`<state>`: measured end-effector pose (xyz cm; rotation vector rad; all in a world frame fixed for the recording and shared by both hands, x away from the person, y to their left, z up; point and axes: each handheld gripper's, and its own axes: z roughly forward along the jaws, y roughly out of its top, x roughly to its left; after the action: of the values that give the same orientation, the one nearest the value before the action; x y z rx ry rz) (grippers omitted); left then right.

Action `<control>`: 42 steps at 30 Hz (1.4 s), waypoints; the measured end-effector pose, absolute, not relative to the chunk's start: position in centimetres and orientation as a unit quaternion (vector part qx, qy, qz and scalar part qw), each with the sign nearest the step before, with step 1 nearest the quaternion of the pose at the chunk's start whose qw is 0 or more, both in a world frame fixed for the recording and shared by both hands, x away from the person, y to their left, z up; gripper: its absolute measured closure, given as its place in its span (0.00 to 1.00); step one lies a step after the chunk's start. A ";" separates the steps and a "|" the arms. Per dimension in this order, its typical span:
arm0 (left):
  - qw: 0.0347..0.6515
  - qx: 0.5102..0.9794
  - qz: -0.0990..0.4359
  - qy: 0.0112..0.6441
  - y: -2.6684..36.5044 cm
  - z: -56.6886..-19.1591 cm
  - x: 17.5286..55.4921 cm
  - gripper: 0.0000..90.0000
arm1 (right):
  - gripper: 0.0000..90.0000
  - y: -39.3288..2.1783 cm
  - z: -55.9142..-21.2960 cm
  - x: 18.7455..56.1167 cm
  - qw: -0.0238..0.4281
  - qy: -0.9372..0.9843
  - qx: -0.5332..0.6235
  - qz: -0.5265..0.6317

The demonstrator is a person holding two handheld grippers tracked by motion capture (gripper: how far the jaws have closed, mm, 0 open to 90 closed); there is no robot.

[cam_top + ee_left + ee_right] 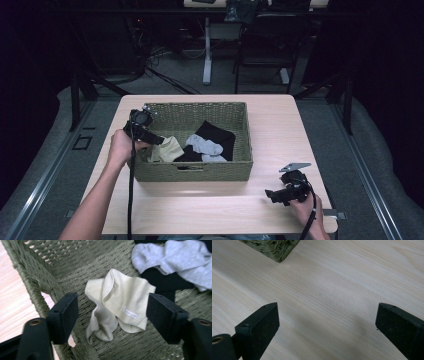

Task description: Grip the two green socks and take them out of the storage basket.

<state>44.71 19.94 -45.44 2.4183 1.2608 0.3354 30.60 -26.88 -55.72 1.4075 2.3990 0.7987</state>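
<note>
A pale wooden table (280,125) is standing amid dark room clutter at twelve o'clock, both grippers' jaws gaping, a black garment (220,134) lying half-hidden in the olive woven basket (195,171).

I see a green woven basket (192,170) on the pale wood counter (280,130), holding a beige sock (120,302), a grey sock (180,260) and a black garment (222,135). Beyond the counter stands a white table leg (207,50) on grey floor.
</note>
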 end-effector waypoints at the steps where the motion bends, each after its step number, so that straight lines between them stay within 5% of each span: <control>1: 0.187 0.864 0.119 0.451 19.8 -45.7 44.9 0.34 | 0.05 -26.8 -55.7 30.6 0.123 0.822 0.482 0.276; 6: 0.144 0.875 0.131 0.444 19.1 -46.1 45.6 0.49 | 0.05 -26.6 -55.8 30.5 0.119 0.828 0.475 0.272; 17: 0.105 0.878 0.108 0.454 18.9 -47.2 46.8 0.60 | 0.05 -26.5 -55.8 30.5 0.118 0.831 0.472 0.271; 29: 0.080 0.894 0.099 0.430 18.2 -47.7 46.9 0.95 | 0.05 -26.7 -55.7 30.5 0.126 0.829 0.473 0.270; 42: 0.121 0.894 0.110 0.416 18.5 -44.3 45.9 0.97 | 0.06 -26.7 -55.6 30.5 0.126 0.829 0.473 0.270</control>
<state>45.93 18.49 -44.28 2.6112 1.2160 0.3209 30.49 -26.67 -55.57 1.3769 2.4138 0.7862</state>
